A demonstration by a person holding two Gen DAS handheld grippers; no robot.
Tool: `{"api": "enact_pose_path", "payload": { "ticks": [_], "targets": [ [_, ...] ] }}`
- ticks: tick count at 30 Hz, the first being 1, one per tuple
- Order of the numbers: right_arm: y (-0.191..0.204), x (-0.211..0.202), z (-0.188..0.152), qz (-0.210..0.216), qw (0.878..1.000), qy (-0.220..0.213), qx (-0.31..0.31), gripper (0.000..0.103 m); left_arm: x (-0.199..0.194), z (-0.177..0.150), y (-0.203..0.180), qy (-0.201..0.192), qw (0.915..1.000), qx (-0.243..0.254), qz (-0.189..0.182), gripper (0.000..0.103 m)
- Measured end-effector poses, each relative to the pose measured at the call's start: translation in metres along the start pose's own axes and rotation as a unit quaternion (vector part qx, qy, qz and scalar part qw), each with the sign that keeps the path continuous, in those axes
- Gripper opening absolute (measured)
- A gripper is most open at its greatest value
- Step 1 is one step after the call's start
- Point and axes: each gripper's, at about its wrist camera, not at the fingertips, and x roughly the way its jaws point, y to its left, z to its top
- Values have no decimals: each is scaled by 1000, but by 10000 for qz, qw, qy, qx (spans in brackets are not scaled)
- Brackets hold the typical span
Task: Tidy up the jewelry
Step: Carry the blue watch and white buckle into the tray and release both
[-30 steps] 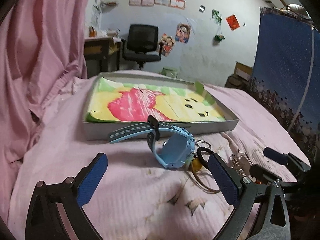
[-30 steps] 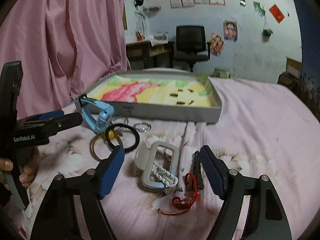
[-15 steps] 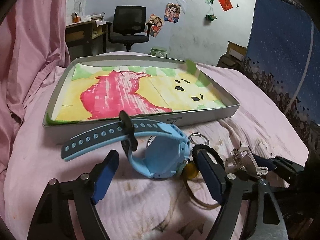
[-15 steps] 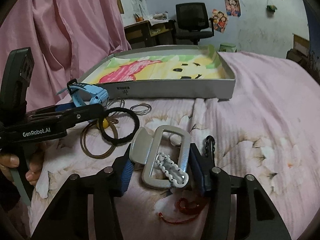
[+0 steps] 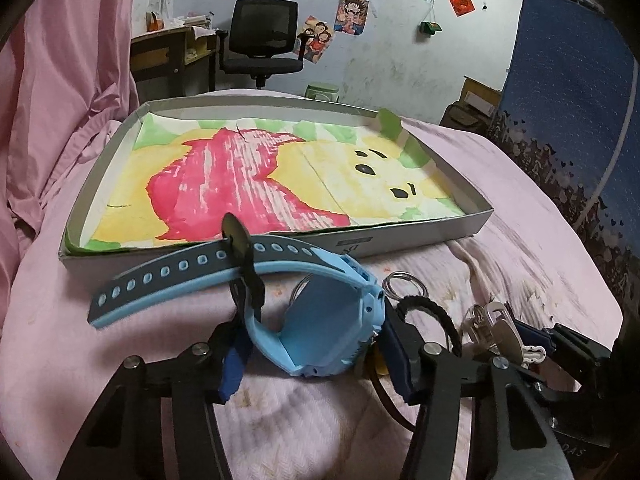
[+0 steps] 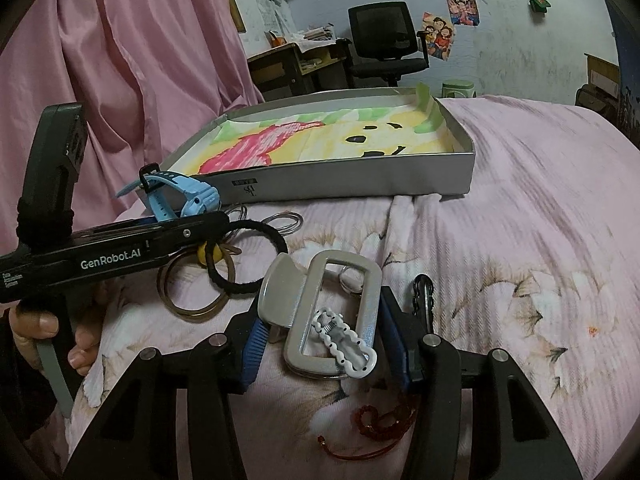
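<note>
A light-blue watch (image 5: 320, 320) with a dark strap sits between the blue pads of my left gripper (image 5: 316, 356), which is shut on its case. In the right wrist view the same watch (image 6: 188, 196) shows at the tip of the left gripper (image 6: 212, 220), close to the box corner. My right gripper (image 6: 324, 344) is shut on a silver hair claw clip (image 6: 336, 308) with a white toothed piece. A shallow grey box (image 5: 400, 240) lined with a yellow and pink drawing lies just beyond both; its front wall (image 6: 360, 184) faces me.
On the pink bedspread lie a black hair tie (image 6: 248, 260) with a yellow bead, a bronze bangle (image 6: 192, 300), thin metal rings (image 6: 286, 220), a black clip (image 6: 424, 296) and a red cord bracelet (image 6: 380, 420). A pink curtain hangs left; a hand (image 6: 48, 328) holds the left gripper.
Both grippers moved forward and down and went from open to shut, the left onto the blue watch, the right onto the silver claw clip.
</note>
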Motion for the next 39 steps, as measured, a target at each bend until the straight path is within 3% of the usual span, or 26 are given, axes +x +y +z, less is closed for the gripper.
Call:
{"api": "enact_pose_path", "payload": {
  "ticks": [12, 21, 29, 39],
  "targets": [
    [2, -14, 0, 106, 9995, -310, -8, 46, -13, -8, 6, -301, 9993, -130, -151, 45],
    [7, -33, 1, 46, 9966, -800, -168, 46, -41, -19, 14, -855, 9954, -413, -107, 45],
    [21, -57, 2, -35, 9884, -1415, -558, 46, -78, -27, 5, -1517, 9879, -307, 61, 45],
    [31, -85, 21, -138, 9680, -2383, -776, 46, -110, -21, -10, -2431, 9691, -110, 394, 45]
  ]
}}
